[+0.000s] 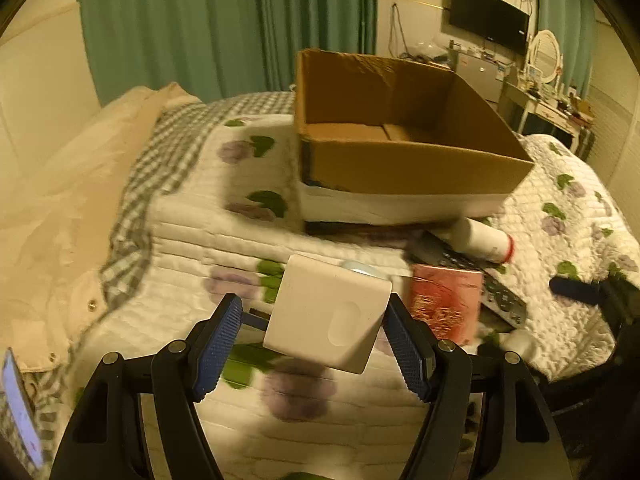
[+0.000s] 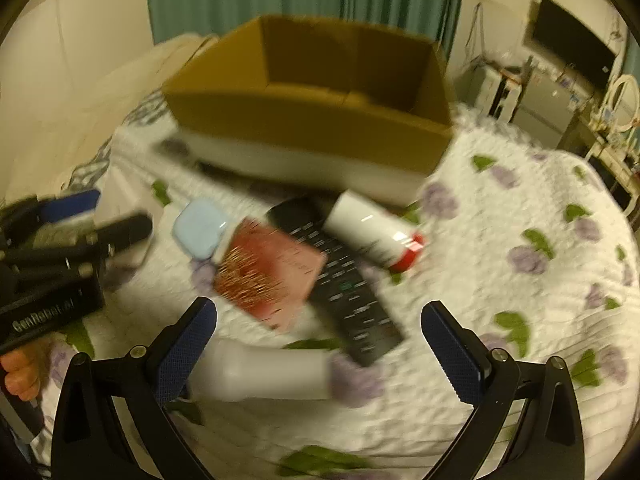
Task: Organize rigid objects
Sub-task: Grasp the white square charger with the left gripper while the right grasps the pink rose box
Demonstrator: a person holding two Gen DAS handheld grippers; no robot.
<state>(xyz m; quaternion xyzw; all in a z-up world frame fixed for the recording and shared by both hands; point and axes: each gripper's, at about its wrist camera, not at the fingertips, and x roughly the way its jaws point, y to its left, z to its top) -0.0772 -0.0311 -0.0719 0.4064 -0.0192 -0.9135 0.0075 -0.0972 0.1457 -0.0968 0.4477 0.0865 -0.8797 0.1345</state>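
Observation:
My left gripper [image 1: 312, 328] is shut on a white square box [image 1: 328, 314] and holds it above the bed, in front of the open cardboard box [image 1: 400, 164]. My right gripper [image 2: 320, 344] is open and empty over a pile: a white bottle lying flat [image 2: 264, 376], a black remote [image 2: 344, 284], a red box [image 2: 272, 276], a red-capped white bottle [image 2: 376, 232] and a light blue case [image 2: 200, 232]. The cardboard box [image 2: 312, 120] lies behind the pile. The left gripper shows at the left edge [image 2: 72, 248].
A floral quilt [image 2: 520, 280] covers the bed. A beige coat [image 1: 72, 208] lies at the left. A phone [image 1: 20, 404] is at the lower left edge. A dresser with a mirror [image 1: 544, 60] and a TV [image 1: 488, 20] stand at the far right.

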